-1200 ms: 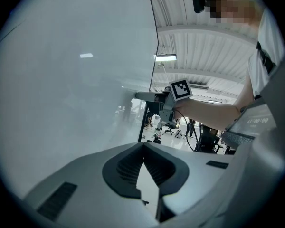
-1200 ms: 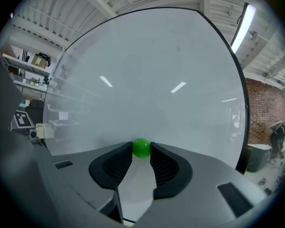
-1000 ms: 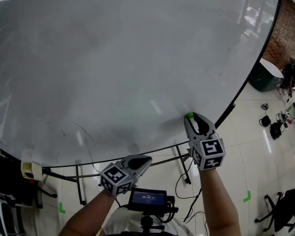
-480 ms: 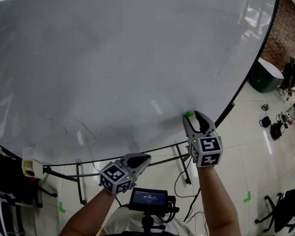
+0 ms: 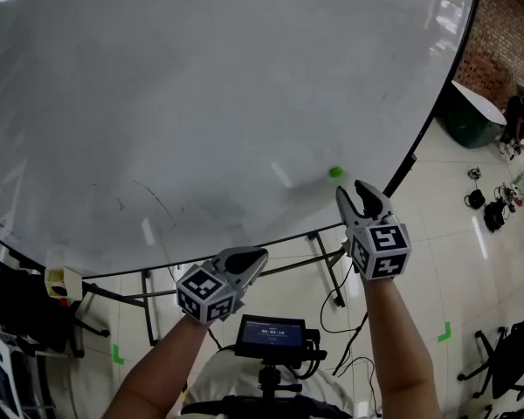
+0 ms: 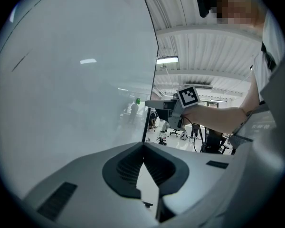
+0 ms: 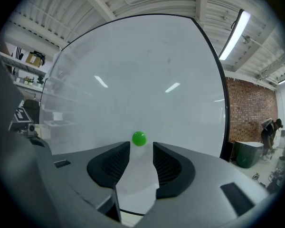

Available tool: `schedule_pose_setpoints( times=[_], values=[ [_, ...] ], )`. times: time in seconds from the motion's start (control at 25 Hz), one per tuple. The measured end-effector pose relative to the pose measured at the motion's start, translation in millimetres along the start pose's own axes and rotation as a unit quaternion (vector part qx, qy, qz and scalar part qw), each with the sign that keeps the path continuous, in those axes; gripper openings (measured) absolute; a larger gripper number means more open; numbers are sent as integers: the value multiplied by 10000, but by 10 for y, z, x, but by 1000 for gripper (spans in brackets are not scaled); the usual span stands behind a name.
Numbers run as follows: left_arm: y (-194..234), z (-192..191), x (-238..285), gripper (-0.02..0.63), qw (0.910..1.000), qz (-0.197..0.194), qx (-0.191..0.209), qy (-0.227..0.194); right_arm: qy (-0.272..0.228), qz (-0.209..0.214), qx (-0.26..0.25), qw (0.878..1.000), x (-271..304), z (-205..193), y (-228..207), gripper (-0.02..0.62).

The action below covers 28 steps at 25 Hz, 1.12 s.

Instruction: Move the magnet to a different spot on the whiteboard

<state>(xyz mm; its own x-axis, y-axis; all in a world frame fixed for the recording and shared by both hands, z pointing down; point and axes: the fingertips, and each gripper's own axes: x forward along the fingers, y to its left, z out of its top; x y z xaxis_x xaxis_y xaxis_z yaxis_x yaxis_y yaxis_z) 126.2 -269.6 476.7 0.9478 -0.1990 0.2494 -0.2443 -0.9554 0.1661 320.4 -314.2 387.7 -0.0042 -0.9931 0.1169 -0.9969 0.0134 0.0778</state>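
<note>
A small green magnet point(image 5: 335, 172) sticks to the large whiteboard point(image 5: 201, 103) near its lower right edge. It shows straight ahead in the right gripper view point(image 7: 139, 138) and as a far green dot in the left gripper view point(image 6: 137, 100). My right gripper point(image 5: 354, 190) hangs just below the magnet, apart from it. Its jaws are closing from a wide gap, and nothing is between them point(image 7: 142, 146). My left gripper point(image 5: 260, 256) is lower left, below the board's edge, with its tips together point(image 6: 143, 145) and nothing held.
The board's metal stand point(image 5: 327, 269) runs under its lower edge. A small screen on a tripod point(image 5: 271, 332) sits by my body. A yellowish box point(image 5: 61, 282) hangs at the board's lower left. A dark bin point(image 5: 467, 120), floor cables point(image 5: 489, 208) and a brick wall lie right.
The right gripper was round the magnet at the board; it has let go and drawn back down, leaving the magnet stuck there. The left gripper has barely moved.
</note>
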Motion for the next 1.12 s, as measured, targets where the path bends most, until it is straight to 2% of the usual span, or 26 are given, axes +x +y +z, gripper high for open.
schedule_pose_setpoints(
  times=[0.2, 0.44, 0.84, 1.12],
  values=[
    [-75, 0, -48, 34, 10000, 15, 8, -35, -87, 202, 62, 9997, -160, -5, 114, 126],
    [-240, 42, -168, 34, 9998, 78, 72, -143, -166, 528, 617, 9966, -478, 7, 241, 40],
    [-455, -1, -424, 34, 9995, 186, 95, -227, -69, 876, 699, 9937, -914, -84, 545, 29],
    [-596, -74, -714, 34, 9990, 275, 47, -337, 91, 1493, 557, 9872, -1253, -243, 1099, 25]
  ],
)
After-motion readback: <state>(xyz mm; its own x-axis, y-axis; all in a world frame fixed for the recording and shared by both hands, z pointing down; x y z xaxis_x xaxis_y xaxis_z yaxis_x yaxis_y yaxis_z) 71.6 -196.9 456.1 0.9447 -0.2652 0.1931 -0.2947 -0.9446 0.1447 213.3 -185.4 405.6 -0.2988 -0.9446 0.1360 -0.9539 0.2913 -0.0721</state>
